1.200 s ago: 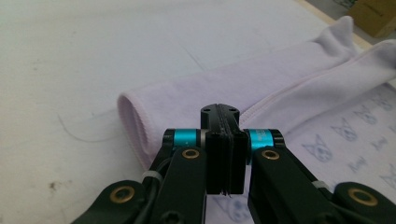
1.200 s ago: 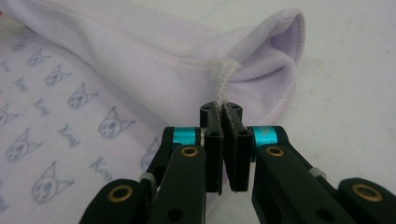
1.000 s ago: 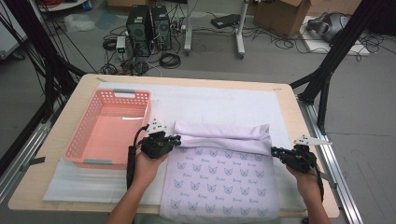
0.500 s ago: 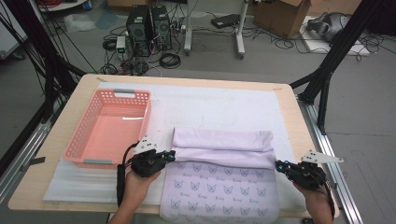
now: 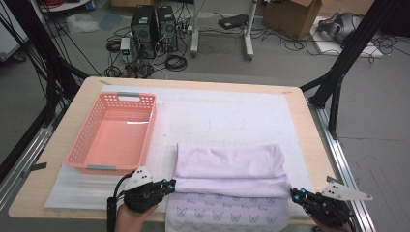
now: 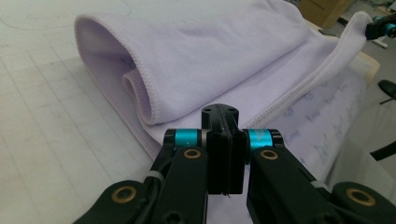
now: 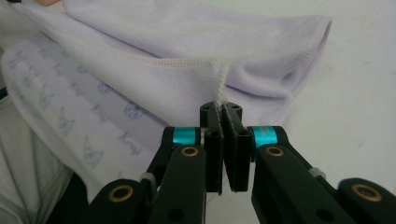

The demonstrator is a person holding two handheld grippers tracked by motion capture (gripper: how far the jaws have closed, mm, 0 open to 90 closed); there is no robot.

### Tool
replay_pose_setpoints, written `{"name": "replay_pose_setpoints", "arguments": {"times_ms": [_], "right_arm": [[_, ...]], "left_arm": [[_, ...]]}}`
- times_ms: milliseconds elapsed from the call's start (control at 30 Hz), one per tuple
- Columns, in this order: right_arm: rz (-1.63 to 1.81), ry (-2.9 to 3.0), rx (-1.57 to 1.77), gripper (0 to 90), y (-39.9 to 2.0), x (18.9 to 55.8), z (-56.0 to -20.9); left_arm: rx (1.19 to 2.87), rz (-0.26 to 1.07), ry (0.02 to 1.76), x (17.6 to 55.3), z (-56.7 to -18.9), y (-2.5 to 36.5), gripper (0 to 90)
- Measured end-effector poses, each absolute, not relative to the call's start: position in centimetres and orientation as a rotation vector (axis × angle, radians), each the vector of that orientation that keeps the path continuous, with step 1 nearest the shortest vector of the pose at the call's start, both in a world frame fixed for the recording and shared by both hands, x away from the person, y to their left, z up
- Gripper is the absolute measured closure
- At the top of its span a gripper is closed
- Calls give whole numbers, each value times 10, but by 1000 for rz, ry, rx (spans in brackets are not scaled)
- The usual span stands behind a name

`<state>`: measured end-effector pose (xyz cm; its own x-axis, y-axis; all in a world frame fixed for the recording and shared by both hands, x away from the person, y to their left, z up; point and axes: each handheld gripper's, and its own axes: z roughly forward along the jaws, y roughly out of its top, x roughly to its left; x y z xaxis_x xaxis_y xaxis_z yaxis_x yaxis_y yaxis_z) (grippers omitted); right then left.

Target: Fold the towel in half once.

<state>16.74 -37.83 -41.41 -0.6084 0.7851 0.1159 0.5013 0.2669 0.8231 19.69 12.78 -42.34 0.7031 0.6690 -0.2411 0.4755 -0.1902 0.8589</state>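
Observation:
A lavender cloth (image 5: 229, 164) lies on the white mat, its plain upper layer folded toward the near edge over a layer printed with small blue figures (image 5: 227, 215). My left gripper (image 5: 167, 186) is shut on the folded layer's near-left corner, and my right gripper (image 5: 295, 195) is shut on its near-right corner. In the left gripper view the jaws (image 6: 223, 114) pinch the hem, which runs off to the other gripper (image 6: 380, 27). In the right gripper view the jaws (image 7: 220, 109) clamp the stitched hem of the cloth (image 7: 187, 42).
A pink plastic basket (image 5: 84, 140) with nothing in it stands on the left of the table. A white mat (image 5: 232, 111) covers most of the wooden tabletop. Black frame legs, computers and cables stand on the floor beyond.
Both grippers have moved toward the near edge of the table, drawing the cloth's plain layer further over the printed layer.

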Motion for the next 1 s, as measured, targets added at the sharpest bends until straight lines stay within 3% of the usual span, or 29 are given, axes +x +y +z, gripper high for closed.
{"name": "replay_pose_setpoints", "arguments": {"times_ms": [367, 400, 433, 467, 500, 567, 1000], "right_arm": [[1238, 2298, 1117, 877, -373, 119, -414], [1230, 2301, 1112, 869, -373, 119, -415], [1227, 2296, 1121, 838, -373, 120, -415], [1241, 2278, 1128, 744, -375, 121, -415], [1262, 2254, 1159, 680, -376, 123, -415], [1300, 2199, 1184, 659, -382, 127, -412], [1308, 2123, 1213, 598, -378, 173, -410]], "left_arm": [[1871, 173, 868, 170, -429, 136, 892], [1861, 172, 873, 171, -429, 136, 853], [1845, 165, 884, 174, -429, 136, 745], [1827, 164, 895, 177, -427, 136, 650], [1816, 177, 895, 181, -425, 136, 608], [1791, 198, 907, 188, -422, 136, 525], [1755, 244, 946, 235, -423, 123, 449]]}}
